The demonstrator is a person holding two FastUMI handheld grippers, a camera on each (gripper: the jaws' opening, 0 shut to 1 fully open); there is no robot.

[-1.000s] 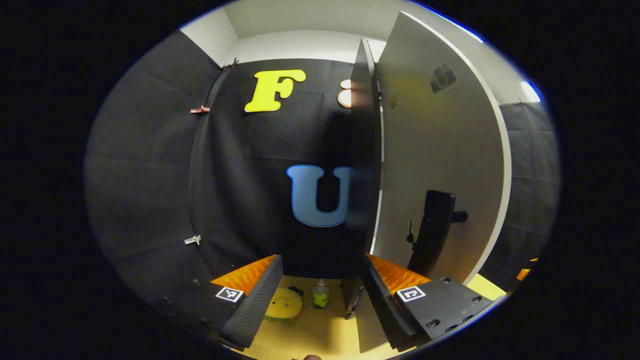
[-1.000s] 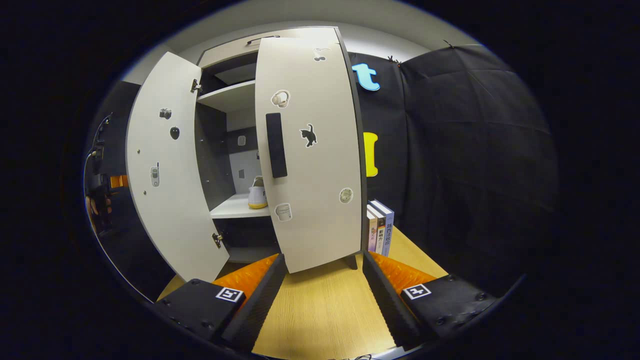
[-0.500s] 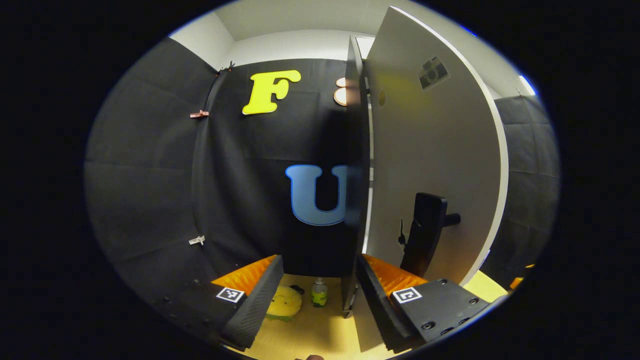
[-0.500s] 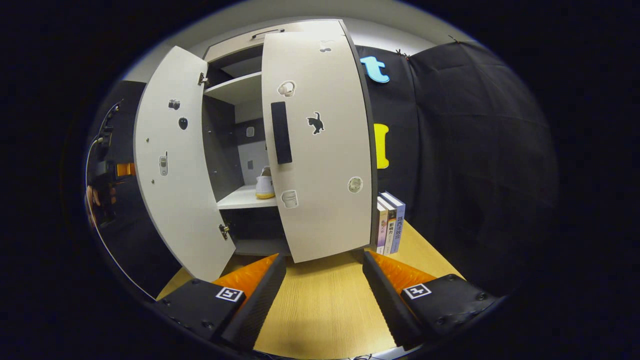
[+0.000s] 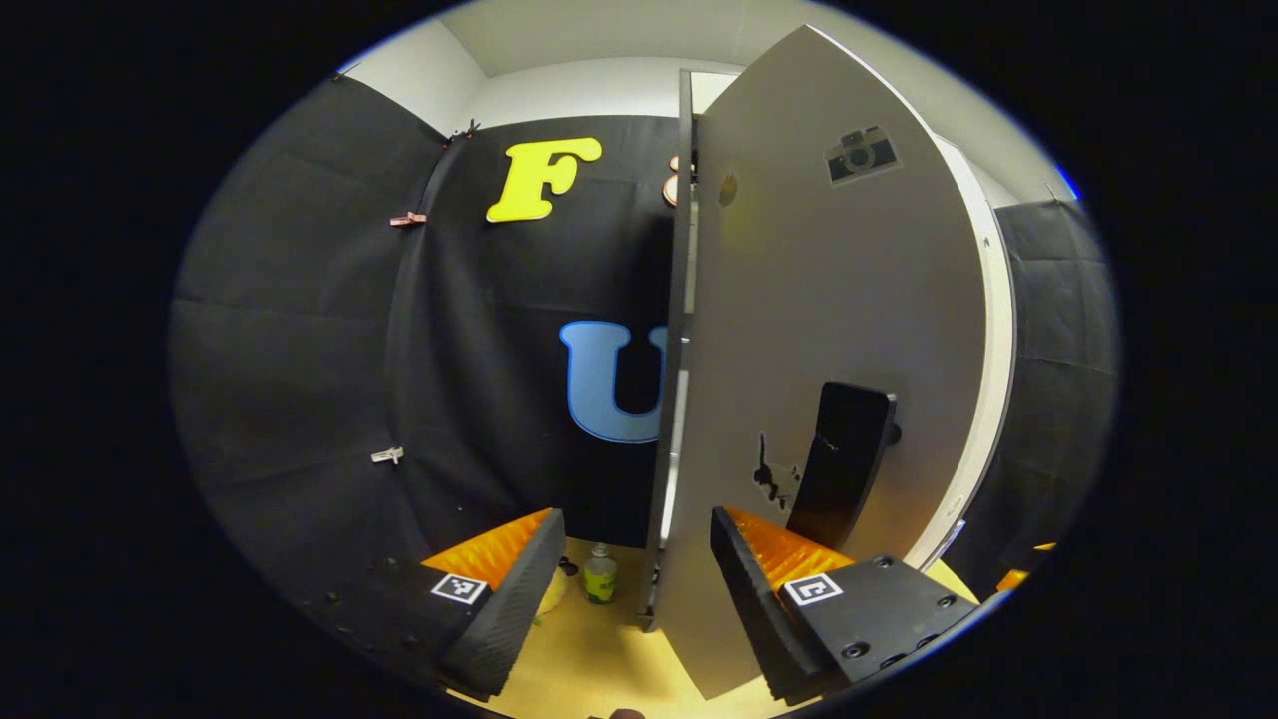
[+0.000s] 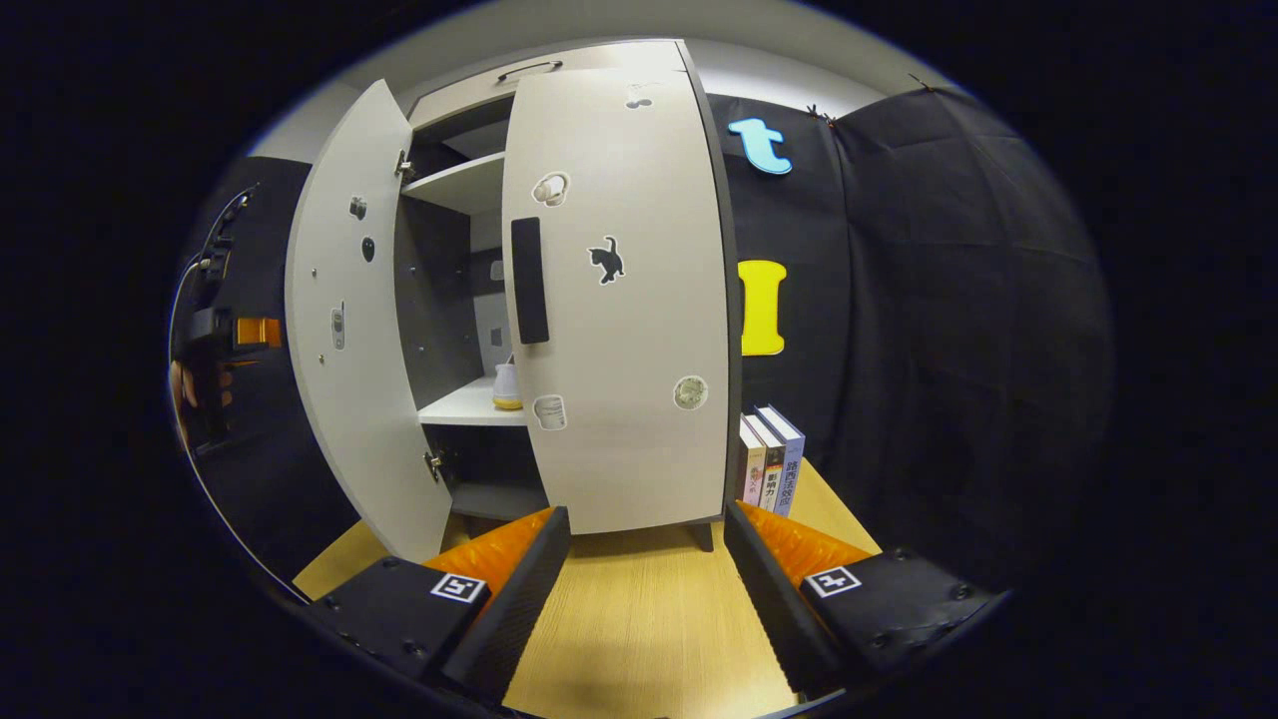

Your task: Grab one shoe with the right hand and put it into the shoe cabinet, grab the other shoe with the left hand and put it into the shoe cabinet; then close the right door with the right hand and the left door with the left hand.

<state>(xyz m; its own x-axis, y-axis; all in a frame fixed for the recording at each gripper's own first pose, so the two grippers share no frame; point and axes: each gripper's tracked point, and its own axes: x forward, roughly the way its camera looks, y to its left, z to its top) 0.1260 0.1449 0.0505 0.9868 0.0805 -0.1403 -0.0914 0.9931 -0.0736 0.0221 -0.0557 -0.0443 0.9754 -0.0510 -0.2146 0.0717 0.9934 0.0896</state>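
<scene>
In the right gripper view the shoe cabinet (image 6: 454, 185) stands on a wooden table (image 6: 639, 629). Its right door (image 6: 639, 330), with a black handle (image 6: 529, 282), is nearly shut. The left door (image 6: 344, 330) stands ajar. A white shoe with a yellow sole (image 6: 507, 386) peeks out on the middle shelf (image 6: 464, 407) between the doors. My right gripper (image 6: 644, 589) hangs open in front of the right door, apart from it. In the left gripper view my left gripper (image 5: 629, 599) is open at the left door (image 5: 829, 300), whose lower edge stands between the fingers, below its black handle (image 5: 844, 459).
Three books (image 6: 769, 459) stand upright right of the cabinet. A small green bottle (image 5: 600, 579) and a yellow object (image 5: 549, 591) sit on the table left of the cabinet. A hand with the other gripper (image 6: 215, 340) shows behind the left door.
The left door has swung further toward shut in front of my left gripper. The right door has closed more and hides more of the shoe. My right gripper has drawn back slightly.
</scene>
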